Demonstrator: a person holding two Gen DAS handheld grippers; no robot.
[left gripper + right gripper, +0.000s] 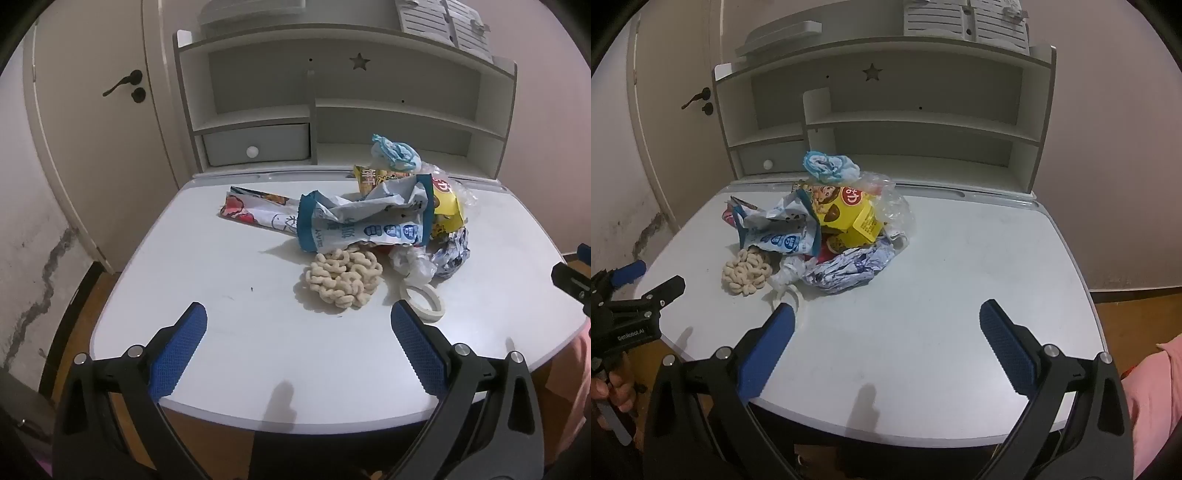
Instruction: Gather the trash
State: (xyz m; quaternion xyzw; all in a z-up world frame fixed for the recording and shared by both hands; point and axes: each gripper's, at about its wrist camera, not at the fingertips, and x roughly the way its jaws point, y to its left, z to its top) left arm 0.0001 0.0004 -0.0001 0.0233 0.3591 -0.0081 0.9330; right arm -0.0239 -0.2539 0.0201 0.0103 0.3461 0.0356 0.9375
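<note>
We find the left gripper released, jaws wide, above the near edge of the white desk. Farther in sits the trash pile: a blue-and-white wrapper, a cream knotted cord bundle, a tape ring and a yellow carton. The right gripper likewise stands released, holding nothing, near the pile.

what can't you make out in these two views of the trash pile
- Tape ring: right wrist view, mostly hidden behind the right tool's finger.
- Red wrapper: left wrist view, its far end is covered by the blue-and-white bag.
- Wrapper print: both views, too small and crumpled to read.
- A bin for the trash: in neither view.
</note>
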